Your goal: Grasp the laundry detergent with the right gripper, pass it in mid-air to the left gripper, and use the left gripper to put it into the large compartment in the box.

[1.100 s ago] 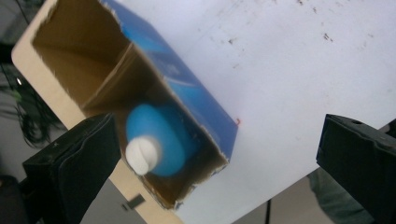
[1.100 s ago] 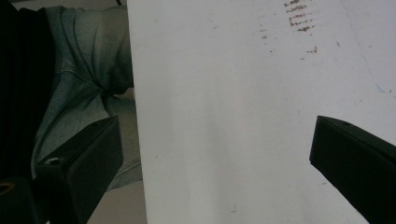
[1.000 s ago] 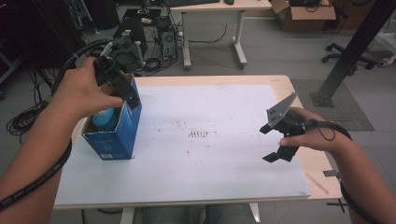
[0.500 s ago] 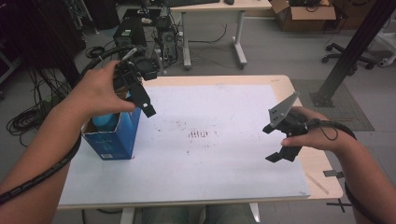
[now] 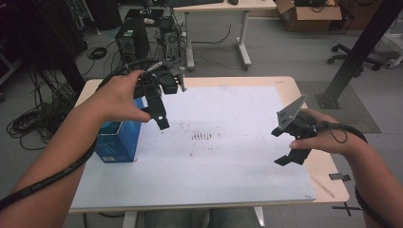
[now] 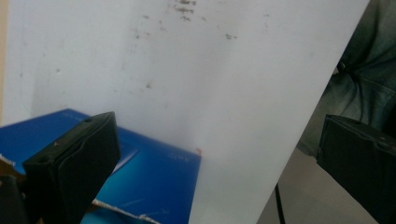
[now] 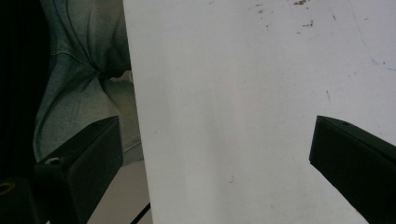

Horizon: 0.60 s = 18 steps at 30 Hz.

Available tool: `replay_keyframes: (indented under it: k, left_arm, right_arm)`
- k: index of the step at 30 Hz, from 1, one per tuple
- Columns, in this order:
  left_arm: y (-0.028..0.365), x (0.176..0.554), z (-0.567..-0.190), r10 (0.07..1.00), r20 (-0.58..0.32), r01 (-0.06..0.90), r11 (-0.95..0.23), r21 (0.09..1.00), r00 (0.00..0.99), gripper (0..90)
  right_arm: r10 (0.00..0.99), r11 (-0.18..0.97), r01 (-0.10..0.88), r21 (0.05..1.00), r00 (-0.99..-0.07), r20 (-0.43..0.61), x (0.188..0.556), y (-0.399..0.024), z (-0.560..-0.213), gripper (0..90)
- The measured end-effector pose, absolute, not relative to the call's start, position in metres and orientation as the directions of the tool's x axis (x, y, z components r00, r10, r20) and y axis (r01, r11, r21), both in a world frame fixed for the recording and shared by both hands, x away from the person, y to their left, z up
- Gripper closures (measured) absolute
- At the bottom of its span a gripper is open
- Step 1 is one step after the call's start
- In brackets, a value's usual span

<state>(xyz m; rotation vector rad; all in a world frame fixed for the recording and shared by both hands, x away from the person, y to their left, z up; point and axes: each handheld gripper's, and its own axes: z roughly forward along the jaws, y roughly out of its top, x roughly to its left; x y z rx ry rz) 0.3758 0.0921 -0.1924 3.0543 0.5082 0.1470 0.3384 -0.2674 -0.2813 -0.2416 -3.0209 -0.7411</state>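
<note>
So here the left gripper (image 5: pixel 159 107) is held up in the air above the left side of the table (image 5: pixel 247 83), right next to the blue box (image 5: pixel 119 142). Its jaws are spread wide with nothing between them. In the left gripper view you see the two black jaws far apart at the bottom corners, and the box (image 6: pixel 154 182) sits low in the frame just beside the left jaw, not touching it as far as I can tell. The top edge of the box looks a bit torn and ragged there.

The box itself stands on the white sheet (image 5: pixel 228 156) near the table's left edge, open top facing up, partly hidden under the person's left hand (image 5: pixel 121 97) and forearm in the high view. Can't see what's inside from here.

The right gripper (image 5: pixel 290 145) is way over on the right side of the table, well apart from the box, held just above the sheet. Its jaws are also wide apart and holding nothing; the right gripper view looks down at bare white sheet (image 7: pixel 243 107) with a few little brown specks, plus the person's jeans (image 7: pixel 79 74) past the table edge.

There's a smudgy patch of dark marks (image 5: pixel 204 136) in the middle of the sheet, between the two grippers.
</note>
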Motion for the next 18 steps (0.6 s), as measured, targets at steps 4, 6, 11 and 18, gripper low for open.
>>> replay_keyframes:
  k: [4, 6, 11, 18]
  left_arm:
    - [0.084, 0.371, -0.199, 0.26, 0.096, 0.257, -0.965, 0.05, 0.961, 0.1]
    - [0.079, 0.368, -0.203, 0.235, 0.096, 0.232, -0.972, 0.036, 0.967, 0.2]
    - [0.071, 0.363, -0.213, 0.172, 0.097, 0.171, -0.985, 0.023, 0.98, 0.2]
    - [0.059, 0.358, -0.223, 0.096, 0.09, 0.097, -0.995, -0.014, 0.991, 0.2]
  right_arm:
    - [0.146, 0.875, 0.157, 0.459, -0.988, 0.06, 0.338, -0.269, -0.282, 3.1]
    - [0.144, 0.876, 0.155, 0.456, -0.988, 0.059, 0.337, -0.269, -0.283, 3.1]
    - [0.141, 0.876, 0.153, 0.457, -0.988, 0.061, 0.336, -0.268, -0.285, 3.1]
    - [0.136, 0.889, 0.148, 0.434, -0.989, 0.058, 0.334, -0.266, -0.288, 3.1]
